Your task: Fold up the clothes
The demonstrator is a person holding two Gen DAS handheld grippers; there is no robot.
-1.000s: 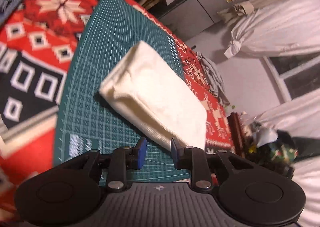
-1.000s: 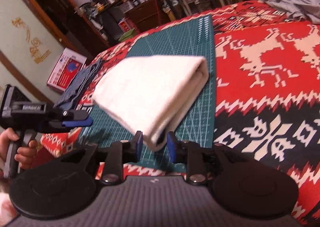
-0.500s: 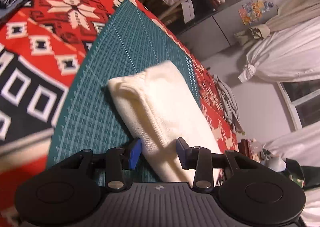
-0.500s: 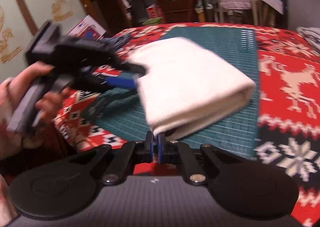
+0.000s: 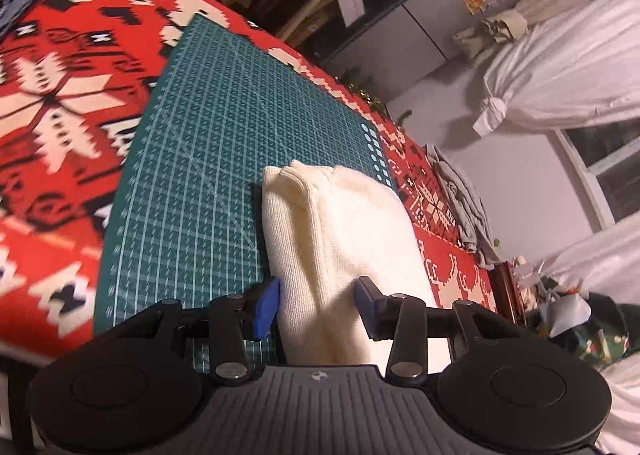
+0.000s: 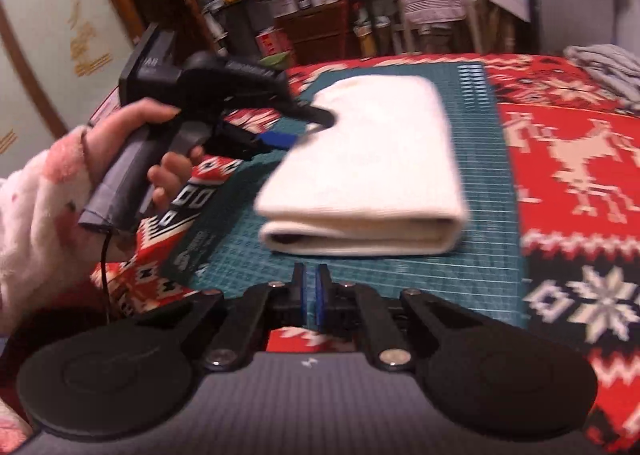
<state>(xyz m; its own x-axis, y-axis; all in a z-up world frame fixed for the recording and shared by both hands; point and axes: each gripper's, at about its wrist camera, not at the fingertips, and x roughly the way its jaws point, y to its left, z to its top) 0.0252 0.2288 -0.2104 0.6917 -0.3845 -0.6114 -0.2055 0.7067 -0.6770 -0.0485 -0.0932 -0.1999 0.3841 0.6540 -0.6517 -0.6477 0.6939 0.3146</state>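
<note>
Cream knit (image 6: 372, 159) is lying folded on the green mat (image 6: 420, 275), mid-frame. My right claw (image 6: 311, 291), pinching its hem half a second ago, is now sitting closed and empty; my left claw (image 5: 316, 303) is straddling it, wide.

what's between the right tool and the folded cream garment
Nothing visible. Only bare green cutting mat lies between the shut right tool and the near edge of the folded cream garment. The left tool is at its far-left corner.
</note>
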